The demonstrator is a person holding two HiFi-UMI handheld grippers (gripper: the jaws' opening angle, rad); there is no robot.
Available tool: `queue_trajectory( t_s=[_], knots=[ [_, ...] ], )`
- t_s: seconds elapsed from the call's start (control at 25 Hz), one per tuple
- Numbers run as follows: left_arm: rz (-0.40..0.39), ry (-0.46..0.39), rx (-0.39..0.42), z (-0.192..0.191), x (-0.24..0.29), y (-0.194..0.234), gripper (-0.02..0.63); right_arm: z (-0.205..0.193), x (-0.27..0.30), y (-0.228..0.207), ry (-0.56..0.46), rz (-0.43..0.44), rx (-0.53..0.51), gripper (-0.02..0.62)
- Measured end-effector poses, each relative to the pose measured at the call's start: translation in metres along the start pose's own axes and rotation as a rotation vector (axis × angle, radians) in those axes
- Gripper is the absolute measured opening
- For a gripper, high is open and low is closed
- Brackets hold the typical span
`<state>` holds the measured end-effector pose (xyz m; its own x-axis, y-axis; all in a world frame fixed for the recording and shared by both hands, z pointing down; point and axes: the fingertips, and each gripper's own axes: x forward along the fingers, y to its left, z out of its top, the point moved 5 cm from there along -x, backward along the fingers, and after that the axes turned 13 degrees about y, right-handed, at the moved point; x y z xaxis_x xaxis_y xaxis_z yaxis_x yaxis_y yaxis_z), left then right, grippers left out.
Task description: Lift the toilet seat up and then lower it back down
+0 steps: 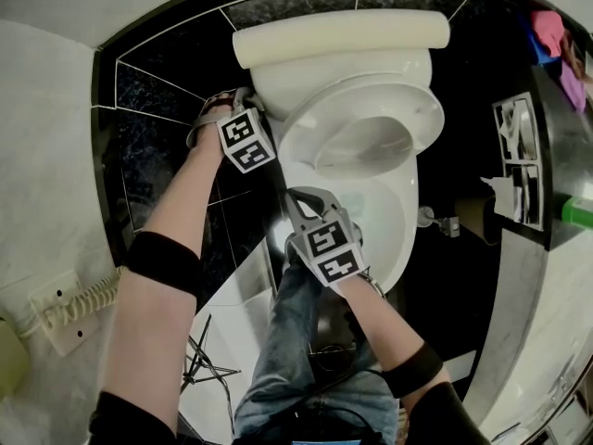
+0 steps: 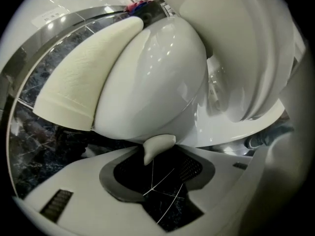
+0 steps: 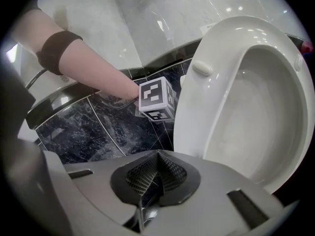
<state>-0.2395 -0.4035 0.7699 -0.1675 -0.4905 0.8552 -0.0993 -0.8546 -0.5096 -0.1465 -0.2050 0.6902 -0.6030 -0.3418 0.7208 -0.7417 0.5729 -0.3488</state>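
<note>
White glazed ceramic toilet bowl (image 1: 394,239), seen from above against dark marbled tiles (image 1: 167,100). The white oval plastic toilet seat (image 1: 422,109) stands raised off the bowl, leaning toward the cistern, whose top carries a cream padded oblong cover (image 1: 343,35). In the R gripper view the seat is near upright w/ its underside to the camera and an oval bumper (image 3: 202,68) near the upper edge.

R gripper (image 1: 304,197) sits low at the seat's left edge, just beside it; contact can't be made out. Its jaws are clenched together, mesh pads meeting in a ridge, nothing betw. them.

L gripper (image 1: 239,95) is at the cistern's left flank, well apart from the R gripper, marker cube (image 1: 246,141) uppermost. In the L gripper view its jaws are released, grasping nothing, and tiles show thru the gap. A small cream tab (image 2: 158,147), projecting from under the rounded white cistern body (image 2: 152,77), lies just at the jaw tips; whether it touches them can't be told.

Periphery: cream coiled cord (image 1: 88,297), lower left; the person's blue denim leg (image 1: 296,350), bottom centre; a black band (image 1: 163,262) on the L forearm.
</note>
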Motion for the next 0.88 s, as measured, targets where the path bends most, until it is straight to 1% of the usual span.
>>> queue_trajectory(
  t_s=[0.12, 0.24, 0.32, 0.4, 0.48, 0.56, 0.64, 0.76, 0.88],
  knots=[
    [0.031, 0.005, 0.015, -0.002, -0.014, 0.002, 0.198, -0.002, -0.010, 0.001, 0.002, -0.007, -0.003, 0.006],
    [0.058, 0.006, 0.068, -0.006, -0.032, -0.001, 0.195, -0.002, -0.022, 0.004, 0.002, -0.010, -0.008, 0.008],
    [0.050, 0.018, 0.078, -0.011, -0.044, -0.007, 0.183, -0.002, -0.031, 0.005, 0.002, -0.013, -0.013, 0.008],
    [0.036, 0.032, 0.061, -0.018, -0.056, -0.013, 0.176, -0.002, -0.041, 0.008, -0.003, -0.017, -0.020, 0.006],
    [0.047, 0.038, 0.037, -0.024, -0.073, -0.017, 0.148, -0.002, -0.052, 0.012, -0.004, -0.019, -0.029, 0.008],
    [0.082, 0.031, 0.003, -0.028, -0.095, -0.019, 0.073, -0.002, -0.065, 0.016, -0.002, -0.020, -0.038, 0.008],
    [0.102, 0.015, -0.047, -0.029, -0.119, -0.022, 0.041, -0.003, -0.079, 0.020, 0.001, -0.026, -0.049, 0.007],
    [0.094, -0.039, -0.131, -0.022, -0.161, -0.034, 0.028, -0.004, -0.103, 0.027, 0.007, -0.035, -0.074, 0.008],
    [0.082, -0.079, -0.250, -0.021, -0.204, -0.042, 0.009, -0.001, -0.129, 0.033, 0.007, -0.045, -0.098, 0.007]
  ],
)
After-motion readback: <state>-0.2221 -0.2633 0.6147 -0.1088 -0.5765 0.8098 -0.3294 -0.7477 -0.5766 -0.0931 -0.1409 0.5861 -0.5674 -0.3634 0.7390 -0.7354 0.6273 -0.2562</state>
